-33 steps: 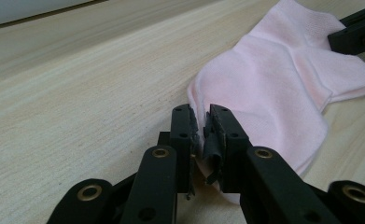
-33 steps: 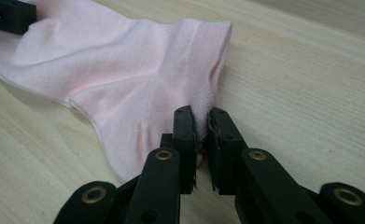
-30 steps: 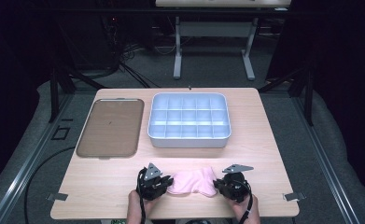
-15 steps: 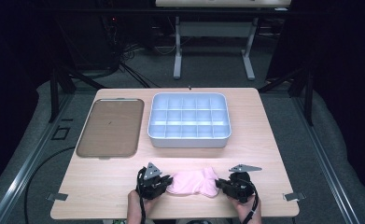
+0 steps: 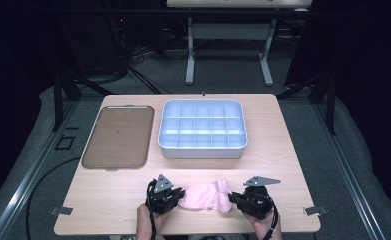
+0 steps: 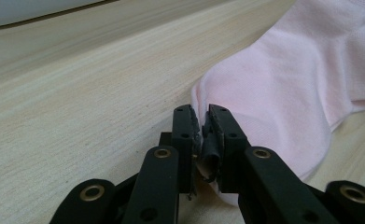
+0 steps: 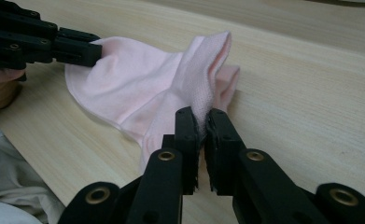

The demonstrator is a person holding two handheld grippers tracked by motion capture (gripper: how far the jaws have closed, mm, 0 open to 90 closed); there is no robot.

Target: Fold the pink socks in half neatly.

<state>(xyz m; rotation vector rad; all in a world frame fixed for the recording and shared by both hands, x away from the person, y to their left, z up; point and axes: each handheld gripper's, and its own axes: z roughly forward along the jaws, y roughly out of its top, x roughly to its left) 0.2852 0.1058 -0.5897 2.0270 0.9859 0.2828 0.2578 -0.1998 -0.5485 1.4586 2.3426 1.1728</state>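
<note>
I'm keeping my left gripper (image 5: 175, 194) pointing right and my right gripper (image 5: 237, 199) pointing left, facing each other low over the table's near edge, both jaws pinching closed on fabric.

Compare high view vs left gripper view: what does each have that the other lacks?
High view alone: the brown tray, the whole divided bin, the right gripper on the sock's other end, both hands, and the floor around the table. Left gripper view alone: a close look at its jaws pinching the sock's edge, with fabric squeezed between the pads. Both: the pink sock, the left gripper shut on it, and the wooden table.
</note>
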